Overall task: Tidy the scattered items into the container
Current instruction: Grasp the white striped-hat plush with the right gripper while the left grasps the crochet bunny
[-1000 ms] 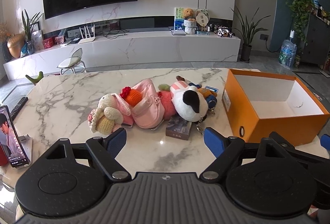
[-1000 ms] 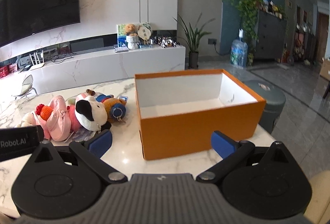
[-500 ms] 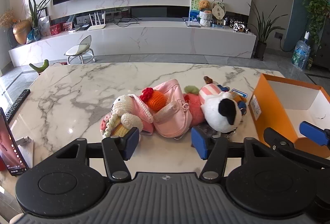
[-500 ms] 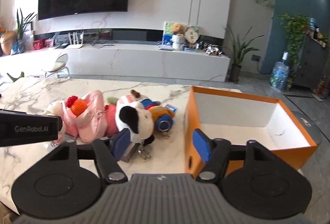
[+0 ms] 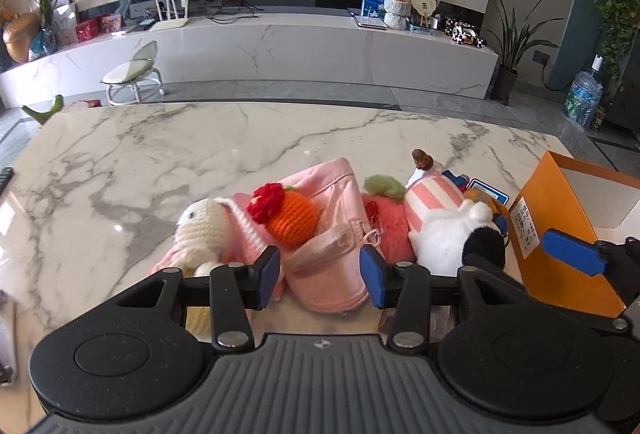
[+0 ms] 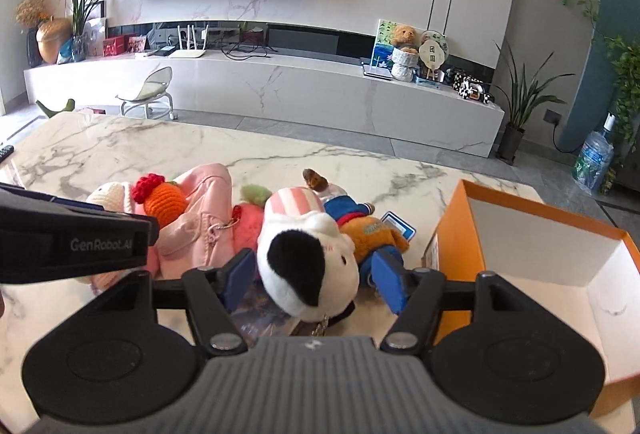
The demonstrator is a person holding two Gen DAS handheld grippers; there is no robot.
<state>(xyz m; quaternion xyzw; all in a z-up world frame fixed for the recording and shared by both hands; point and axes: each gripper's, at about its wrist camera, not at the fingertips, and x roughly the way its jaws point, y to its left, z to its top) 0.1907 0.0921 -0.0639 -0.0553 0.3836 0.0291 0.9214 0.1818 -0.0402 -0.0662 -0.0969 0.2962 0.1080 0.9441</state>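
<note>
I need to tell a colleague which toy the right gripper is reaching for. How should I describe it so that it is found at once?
Start at the orange box on the marble table; the row of soft toys lies just left of it. The toy is the white plush between the open fingers of the right gripper. Only this one has a big black patch and a pink-striped top.

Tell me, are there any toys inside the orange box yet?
No, the orange box shows only its bare white inside, and the toys all lie on the table beside it.
</note>
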